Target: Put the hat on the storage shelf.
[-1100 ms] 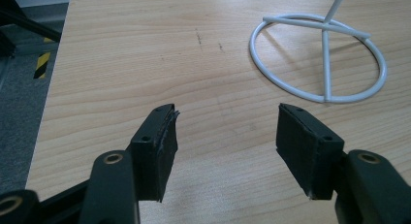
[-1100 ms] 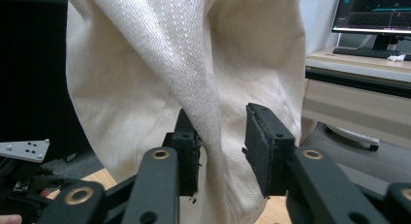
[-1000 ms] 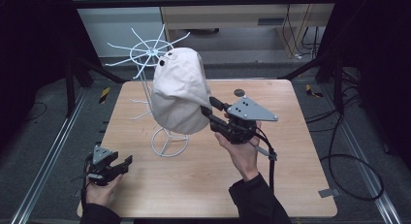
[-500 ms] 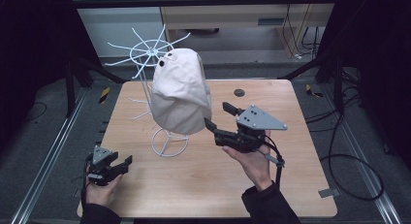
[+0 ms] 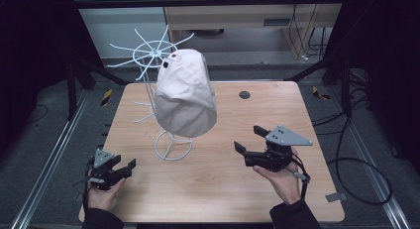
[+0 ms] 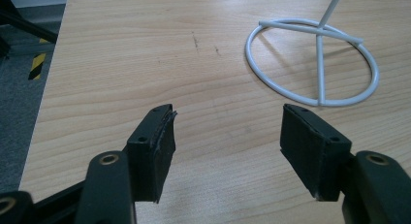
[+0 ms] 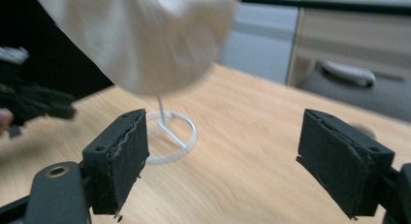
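The cream cap [image 5: 185, 92] hangs on the white wire stand [image 5: 172, 147] mid-worktop [image 5: 223, 189], the right gripper [image 5: 250, 140], jaws just opened wide and empty, sits well apart from it, and the left gripper [image 5: 124, 165] rests wide; next comes checking the cap's seating

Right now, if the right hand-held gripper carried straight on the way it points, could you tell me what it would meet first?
Probably the white wire stand's ring base, which lies ahead between the open jaws of the right hand-held gripper, with the cream cap hanging above that line. Depth is unclear, so it might pass over the table first.
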Tool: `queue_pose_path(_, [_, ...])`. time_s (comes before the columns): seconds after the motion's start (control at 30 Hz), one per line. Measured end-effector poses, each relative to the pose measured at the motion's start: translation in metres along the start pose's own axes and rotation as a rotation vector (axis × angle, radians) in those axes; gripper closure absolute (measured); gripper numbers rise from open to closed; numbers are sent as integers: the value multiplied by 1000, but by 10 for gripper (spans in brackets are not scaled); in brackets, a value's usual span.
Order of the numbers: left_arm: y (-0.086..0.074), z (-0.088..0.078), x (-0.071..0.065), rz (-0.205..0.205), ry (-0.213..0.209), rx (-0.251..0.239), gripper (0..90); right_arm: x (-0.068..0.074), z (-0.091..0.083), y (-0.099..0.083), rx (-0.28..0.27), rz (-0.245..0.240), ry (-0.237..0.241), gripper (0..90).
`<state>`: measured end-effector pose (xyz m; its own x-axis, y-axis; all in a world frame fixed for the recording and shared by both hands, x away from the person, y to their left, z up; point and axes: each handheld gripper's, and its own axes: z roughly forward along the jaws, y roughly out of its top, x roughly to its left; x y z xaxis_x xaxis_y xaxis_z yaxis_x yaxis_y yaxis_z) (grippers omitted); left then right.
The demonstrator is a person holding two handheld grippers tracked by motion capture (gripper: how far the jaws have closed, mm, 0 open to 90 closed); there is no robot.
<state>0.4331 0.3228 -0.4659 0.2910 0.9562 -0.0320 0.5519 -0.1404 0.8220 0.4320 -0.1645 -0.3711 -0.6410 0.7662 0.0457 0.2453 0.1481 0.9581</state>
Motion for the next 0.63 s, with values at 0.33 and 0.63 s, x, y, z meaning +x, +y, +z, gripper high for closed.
queue_pose_path(0.33, [-2, 2, 0, 20, -15, 9, 323, -44, -8, -52, 136, 56, -124, 163])
queue_pose_path(0.63, [-4, 8, 2, 35, -22, 41, 286, -75, -3, -89, 246, 119, -231, 164])
